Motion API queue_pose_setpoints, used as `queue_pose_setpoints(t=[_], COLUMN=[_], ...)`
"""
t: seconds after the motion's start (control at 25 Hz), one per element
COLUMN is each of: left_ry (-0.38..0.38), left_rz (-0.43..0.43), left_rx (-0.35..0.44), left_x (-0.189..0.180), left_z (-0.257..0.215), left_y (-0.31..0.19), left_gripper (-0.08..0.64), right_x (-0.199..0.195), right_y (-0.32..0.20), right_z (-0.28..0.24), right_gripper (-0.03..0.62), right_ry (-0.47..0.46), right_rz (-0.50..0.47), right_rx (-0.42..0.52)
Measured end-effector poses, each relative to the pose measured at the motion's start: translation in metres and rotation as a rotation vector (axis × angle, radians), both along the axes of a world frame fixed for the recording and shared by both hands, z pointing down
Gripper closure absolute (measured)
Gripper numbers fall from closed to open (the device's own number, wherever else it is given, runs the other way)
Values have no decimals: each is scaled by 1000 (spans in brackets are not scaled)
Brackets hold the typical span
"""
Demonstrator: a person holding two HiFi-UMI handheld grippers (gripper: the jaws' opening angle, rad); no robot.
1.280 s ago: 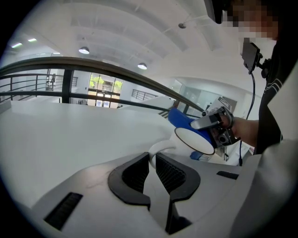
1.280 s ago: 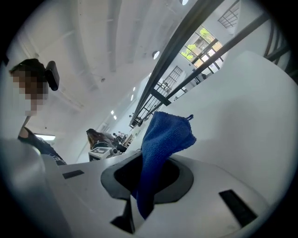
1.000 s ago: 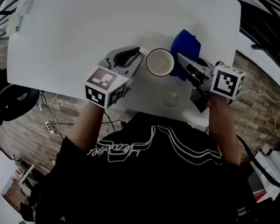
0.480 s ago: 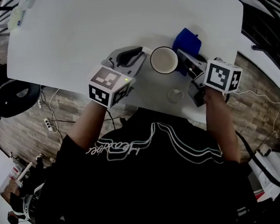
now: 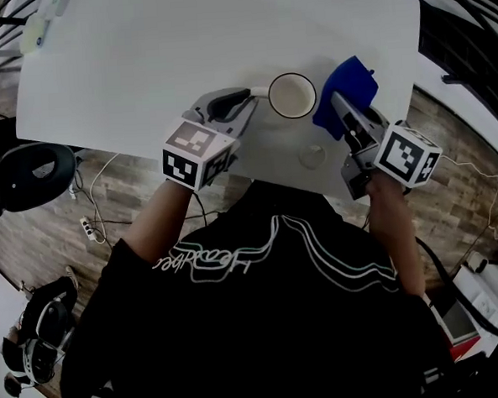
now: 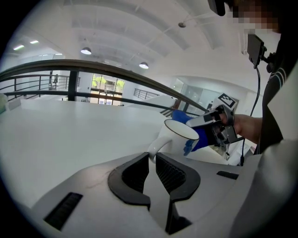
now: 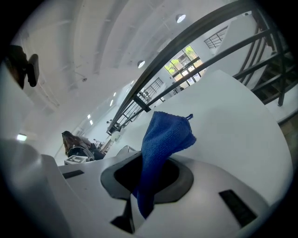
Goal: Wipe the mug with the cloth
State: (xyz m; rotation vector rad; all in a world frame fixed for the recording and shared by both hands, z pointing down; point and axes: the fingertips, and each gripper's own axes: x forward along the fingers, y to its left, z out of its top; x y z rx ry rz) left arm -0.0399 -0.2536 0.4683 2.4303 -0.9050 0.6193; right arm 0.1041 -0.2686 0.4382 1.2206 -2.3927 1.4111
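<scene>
A white mug (image 5: 292, 95) with a dark rim hangs tilted over the white table (image 5: 156, 57). My left gripper (image 5: 247, 96) is shut on its handle (image 6: 156, 143); in the left gripper view the mug body (image 6: 179, 137) leans to the right. A blue cloth (image 5: 346, 93) sits just right of the mug, close to its side, and my right gripper (image 5: 337, 104) is shut on it. The right gripper view shows the cloth (image 7: 160, 144) rising from between the jaws, its top folded over. The mug is out of that view.
A faint round mark (image 5: 312, 156) lies on the table near its front edge, below the mug. The table's near edge runs close under both grippers. Black headphones (image 5: 33, 169) and cables lie on the wooden floor at left. A small pale object (image 5: 36, 26) rests at the far left corner.
Both grippers have shifted away from me with the mug and cloth. The mug has moved slightly up the table, and the cloth has risen beside it on the right.
</scene>
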Motion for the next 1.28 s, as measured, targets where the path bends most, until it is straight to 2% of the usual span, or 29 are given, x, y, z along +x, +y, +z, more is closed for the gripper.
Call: queue_pose_setpoints(t=[0.16, 0.36, 0.76, 0.96, 1.12, 1.2, 1.28], left_ry=[-18, -42, -58, -60, -61, -58, -57], left_rz=[34, 69, 95, 107, 119, 121, 127], left_rx=[15, 17, 9, 4, 3, 1, -2], left_x=[9, 23, 24, 25, 26, 26, 28], left_z=[-7, -3, -1, -3, -4, -4, -4], left_y=[27, 53, 61, 63, 63, 63, 62], left_gripper=[508, 508, 506, 506, 506, 506, 506], right_x=[9, 21, 9, 9, 7, 5, 7], right_y=[36, 65, 56, 52, 47, 44, 44], right_z=[-24, -29, -29, -19, -11, -3, 10], right_gripper=[541, 541, 541, 541, 541, 541, 541], right_ry=[-111, -231, -345, -333, -303, -259, -176], right_rz=[67, 130, 221, 250, 225, 218, 223], right_rx=[29, 48, 80, 65, 56, 29, -25])
